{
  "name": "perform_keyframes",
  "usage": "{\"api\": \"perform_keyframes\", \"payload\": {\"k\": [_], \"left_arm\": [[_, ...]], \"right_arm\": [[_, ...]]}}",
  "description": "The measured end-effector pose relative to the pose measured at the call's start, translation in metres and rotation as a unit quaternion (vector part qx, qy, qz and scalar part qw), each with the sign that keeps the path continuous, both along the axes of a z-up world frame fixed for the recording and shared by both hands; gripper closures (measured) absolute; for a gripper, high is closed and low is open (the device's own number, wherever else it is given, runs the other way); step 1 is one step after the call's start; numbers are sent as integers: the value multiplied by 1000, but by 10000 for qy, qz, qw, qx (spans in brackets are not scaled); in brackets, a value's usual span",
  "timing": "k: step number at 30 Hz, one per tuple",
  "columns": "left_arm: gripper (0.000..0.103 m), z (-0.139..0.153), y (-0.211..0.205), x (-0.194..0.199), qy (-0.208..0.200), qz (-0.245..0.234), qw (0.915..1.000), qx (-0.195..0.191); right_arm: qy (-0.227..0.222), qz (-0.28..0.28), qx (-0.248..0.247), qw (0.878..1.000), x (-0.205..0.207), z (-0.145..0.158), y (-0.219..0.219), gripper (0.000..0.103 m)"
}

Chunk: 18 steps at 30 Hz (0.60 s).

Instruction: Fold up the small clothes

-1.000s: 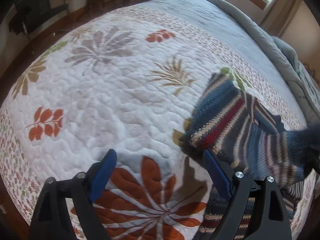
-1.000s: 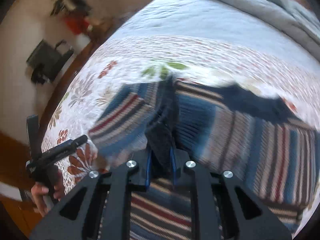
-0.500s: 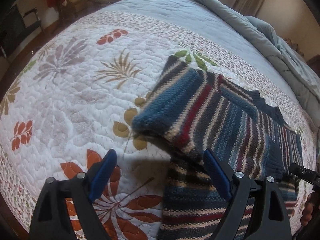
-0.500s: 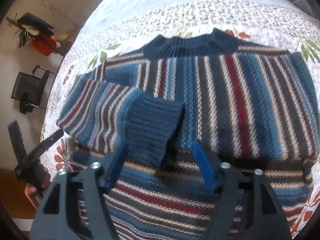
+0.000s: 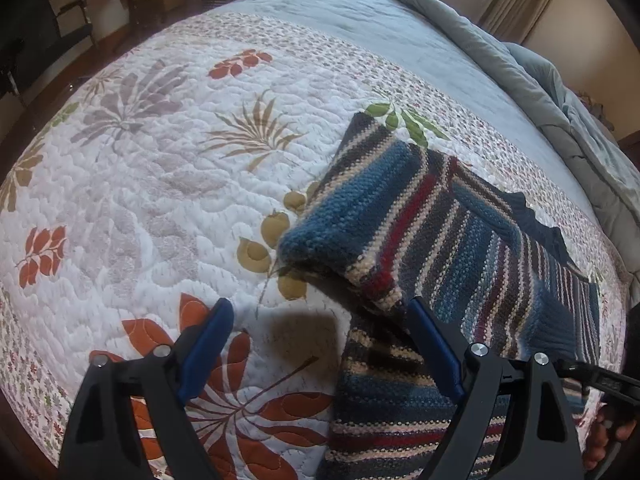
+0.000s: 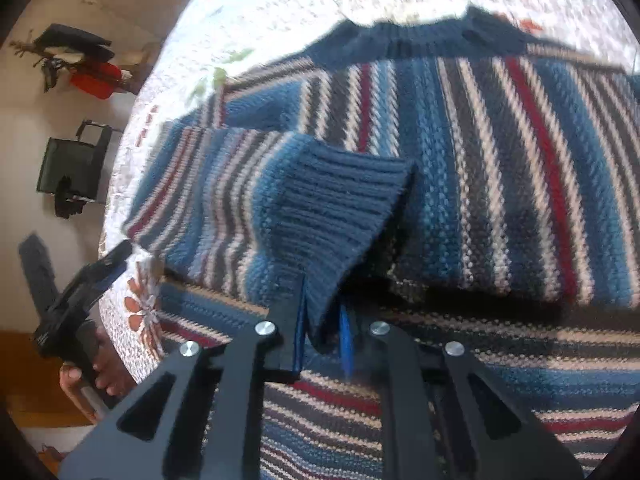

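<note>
A small knitted sweater with blue, red, cream and dark stripes [image 5: 472, 240] lies on a white quilted bedspread with orange, purple and tan leaf prints [image 5: 160, 184]. One sleeve is folded in across the sweater's body, and its dark blue ribbed cuff [image 6: 340, 208] sits on top of the stripes. The dark blue ribbed collar [image 6: 420, 44] is at the far edge of the sweater.

The right gripper [image 6: 322, 332] has black arms and blue pads. Its jaws have just been closing, and they now pinch the near corner of the cuff between them.

The left gripper [image 5: 320, 348] has its jaws spread wide with nothing between them. It hangs over the bedspread at the sweater's side edge. One blue pad is over an orange leaf and the other is over the striped knit, but I cannot tell if either touches.

In the right wrist view, a hand [image 6: 92, 372] holds the left gripper's handle at the edge of the bed. A grey blanket [image 5: 568, 104] lies along the far side of the bed.
</note>
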<state>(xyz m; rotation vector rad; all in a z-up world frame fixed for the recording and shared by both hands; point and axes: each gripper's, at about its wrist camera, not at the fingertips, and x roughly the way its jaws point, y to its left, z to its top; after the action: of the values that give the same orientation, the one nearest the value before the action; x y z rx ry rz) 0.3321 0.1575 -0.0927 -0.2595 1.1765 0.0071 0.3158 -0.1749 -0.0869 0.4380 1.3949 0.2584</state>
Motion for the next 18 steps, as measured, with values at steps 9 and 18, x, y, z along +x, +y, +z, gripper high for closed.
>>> {"api": "perform_keyframes", "payload": {"k": [9, 18], "left_arm": [[14, 4, -18, -2, -109, -204, 9997, 2], [13, -9, -64, -2, 13, -778, 9968, 180]], "right_arm": [[-1032, -204, -1428, 9841, 9, 73, -50, 91], [-745, -1087, -2123, 9683, 14, 33, -158, 89]]}}
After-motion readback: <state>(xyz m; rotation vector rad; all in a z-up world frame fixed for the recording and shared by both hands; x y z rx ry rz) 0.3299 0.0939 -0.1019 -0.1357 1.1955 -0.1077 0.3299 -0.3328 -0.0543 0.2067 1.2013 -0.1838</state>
